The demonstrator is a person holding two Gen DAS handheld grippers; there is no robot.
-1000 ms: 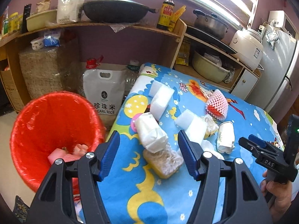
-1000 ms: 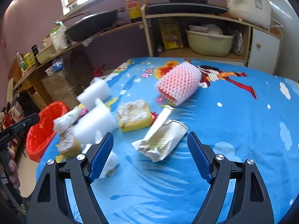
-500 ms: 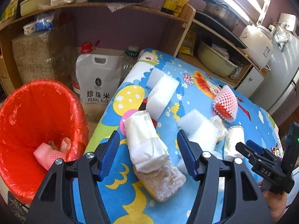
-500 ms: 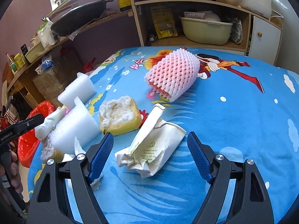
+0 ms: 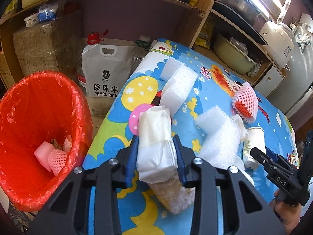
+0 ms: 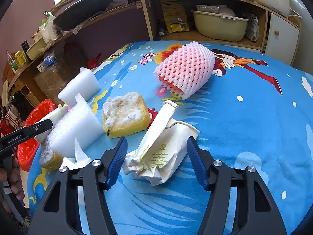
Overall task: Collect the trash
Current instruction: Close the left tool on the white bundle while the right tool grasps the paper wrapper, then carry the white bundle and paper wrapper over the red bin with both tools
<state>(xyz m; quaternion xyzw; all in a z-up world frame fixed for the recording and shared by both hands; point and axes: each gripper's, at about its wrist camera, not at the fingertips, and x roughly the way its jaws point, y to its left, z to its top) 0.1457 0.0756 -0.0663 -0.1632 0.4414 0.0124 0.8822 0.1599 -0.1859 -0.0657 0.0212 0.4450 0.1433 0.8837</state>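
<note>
Jaws hide white bundle's [image 5: 154, 137] sides.

Table under blue cartoon-print cloth [image 6: 244, 127] carries: pink foam fruit net [image 6: 185, 70], crumpled white paper bag [image 6: 162, 146], two soiled yellow sponges [image 6: 125, 115], white foam blocks [image 6: 78, 125], tissue wad [image 6: 76, 156], white wrapped packet [image 5: 154, 133].

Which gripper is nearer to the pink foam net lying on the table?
Right. The right gripper brackets a crumpled paper cup just before the pink foam net; the left gripper clamps a white packet, farther away.
</note>
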